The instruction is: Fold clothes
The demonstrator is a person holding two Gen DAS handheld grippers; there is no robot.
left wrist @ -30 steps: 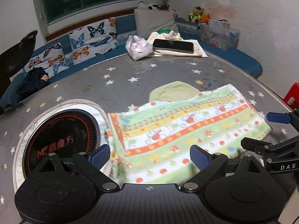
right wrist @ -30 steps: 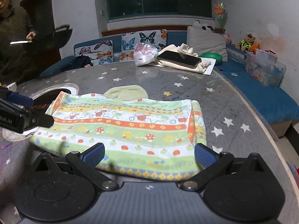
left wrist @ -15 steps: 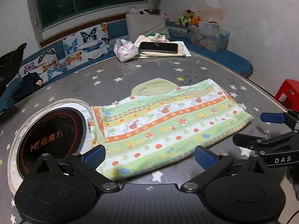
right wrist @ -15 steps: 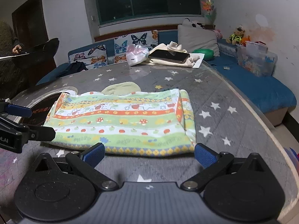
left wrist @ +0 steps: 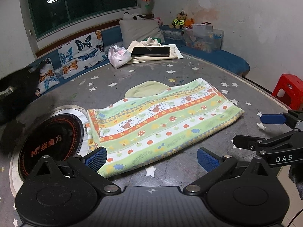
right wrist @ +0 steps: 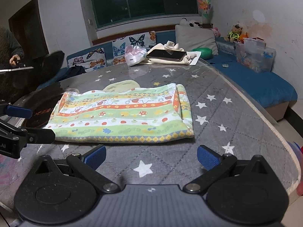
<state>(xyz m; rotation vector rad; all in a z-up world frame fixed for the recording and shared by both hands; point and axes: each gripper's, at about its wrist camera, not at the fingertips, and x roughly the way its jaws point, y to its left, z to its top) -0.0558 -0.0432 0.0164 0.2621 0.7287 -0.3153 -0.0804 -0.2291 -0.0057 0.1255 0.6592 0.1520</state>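
Left wrist view: my left gripper (left wrist: pixel 150 156) gapes empty over the near hem of the striped green-and-orange printed cloth (left wrist: pixel 162 121), its long axis running left-right on the starred grey table (left wrist: pixel 189 71); my right gripper (right wrist: pixel 151 156), equally wide and empty, sits short of its right end.

Striped cloth (left wrist: pixel 162 124): soft woven terry, matt, printed. Bench (right wrist: pixel 223 124) cover: quilted grey fabric, matt, star print, under a glossy clear sheet at upper centre. Round plate (left wrist: pixel 51 140), lower left of left-wrist frame: black, glossy, smooth. Phone (right wrist: pixel 166 54): glossy glass. Bag (left wrist: pixel 118 56): thin crinkled plastic. Stool (left wrist: pixel 288 90): glossy red plastic. Left gripper (left wrist: pixel 151 157): matt black plastic, ribbed blue pads (left wrist: pixel 95 158).
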